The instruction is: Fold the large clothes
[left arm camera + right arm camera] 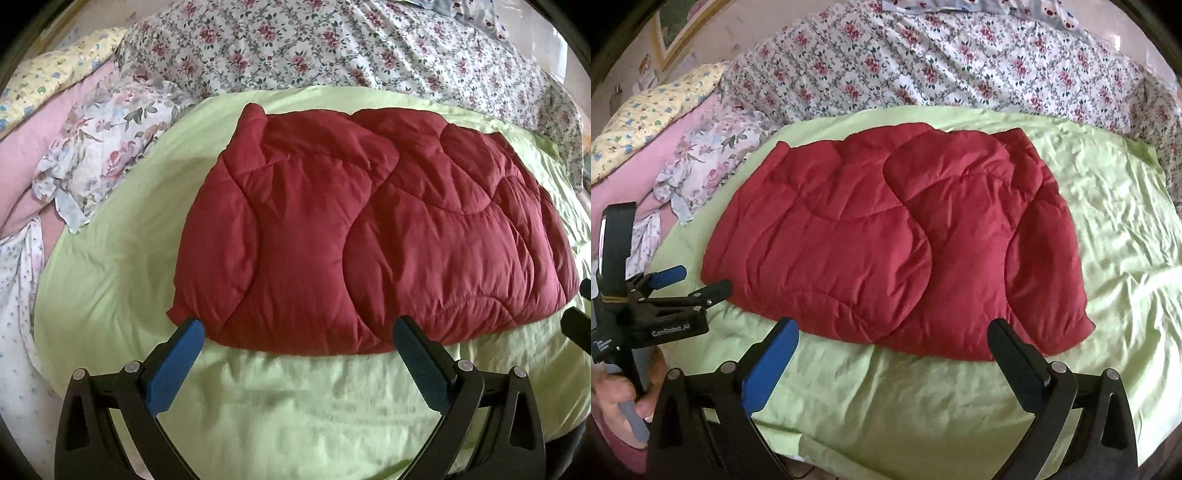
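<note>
Quilted jacket, deep red, puffy with curved stitched channels, lies folded into a rounded bundle on a wrinkled pale-green sheet, beside floral-print bedding and a pink pillow. Left gripper: blue textured pads, jaws spread wide, empty, tips overlapping the jacket's near edge in view, contact unclear. Right gripper: jaws at full spread, grasping nothing.
</note>
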`<state>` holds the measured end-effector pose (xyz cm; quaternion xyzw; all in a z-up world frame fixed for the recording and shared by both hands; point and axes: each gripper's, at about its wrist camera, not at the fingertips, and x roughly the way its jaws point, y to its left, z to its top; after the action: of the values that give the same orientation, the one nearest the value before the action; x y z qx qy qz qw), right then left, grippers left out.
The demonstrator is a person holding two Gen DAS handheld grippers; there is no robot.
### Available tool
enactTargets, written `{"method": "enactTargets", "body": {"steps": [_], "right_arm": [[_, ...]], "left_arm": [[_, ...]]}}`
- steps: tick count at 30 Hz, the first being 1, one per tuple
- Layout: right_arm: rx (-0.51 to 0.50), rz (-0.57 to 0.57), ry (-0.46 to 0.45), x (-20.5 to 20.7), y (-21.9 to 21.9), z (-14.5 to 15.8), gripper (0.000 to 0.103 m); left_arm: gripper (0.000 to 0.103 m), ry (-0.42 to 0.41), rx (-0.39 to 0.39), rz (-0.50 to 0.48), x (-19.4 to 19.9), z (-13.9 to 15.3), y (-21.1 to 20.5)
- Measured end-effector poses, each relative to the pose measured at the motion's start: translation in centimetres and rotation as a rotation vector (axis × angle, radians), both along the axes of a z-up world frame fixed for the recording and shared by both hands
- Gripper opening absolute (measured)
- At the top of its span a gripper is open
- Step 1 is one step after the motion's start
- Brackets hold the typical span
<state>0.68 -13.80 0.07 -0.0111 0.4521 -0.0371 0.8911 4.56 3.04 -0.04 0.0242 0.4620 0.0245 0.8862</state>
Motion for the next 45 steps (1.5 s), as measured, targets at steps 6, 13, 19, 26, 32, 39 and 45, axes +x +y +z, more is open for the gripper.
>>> {"method": "enactTargets", "body": {"steps": [6,13,19,26,32,39,45], "right_arm": [[0.010,-0.005,0.013,1.4,-0.4,-0.3,0.103],[0.016,-0.016,0.023,2.3,-0.8,-0.5,0.103],[0.019,-0.022,0.020,3.1,-1.2,-0.3,0.103],[0.017,-0.022,0.019,3.6,-1.3,-0.2,0.103],[0.023,-0.027,0.017,3.9,-1.7,-0.1,0.103],[0.022,-0.035,0.016,4.5,-2.1,0.2,0.103],[0.026,-0.038,0.013,4.9,-2.3,0.4,0.103]], "left_arm": [[0.102,0.008,-0.005,0.015,1.4,-0.4,-0.1],[0.102,0.002,-0.001,0.015,2.2,-0.5,-0.3],[0.102,-0.003,0.012,0.013,2.6,-0.5,-0.8],[0.102,0.002,0.013,0.019,3.0,-0.6,-0.8],[0.102,0.008,0.016,0.019,3.5,-0.6,-0.8],[0.102,0.005,0.022,0.015,4.2,-0.5,-1.1],[0.102,-0.003,0.024,0.014,4.5,-0.4,-1.2]]}}
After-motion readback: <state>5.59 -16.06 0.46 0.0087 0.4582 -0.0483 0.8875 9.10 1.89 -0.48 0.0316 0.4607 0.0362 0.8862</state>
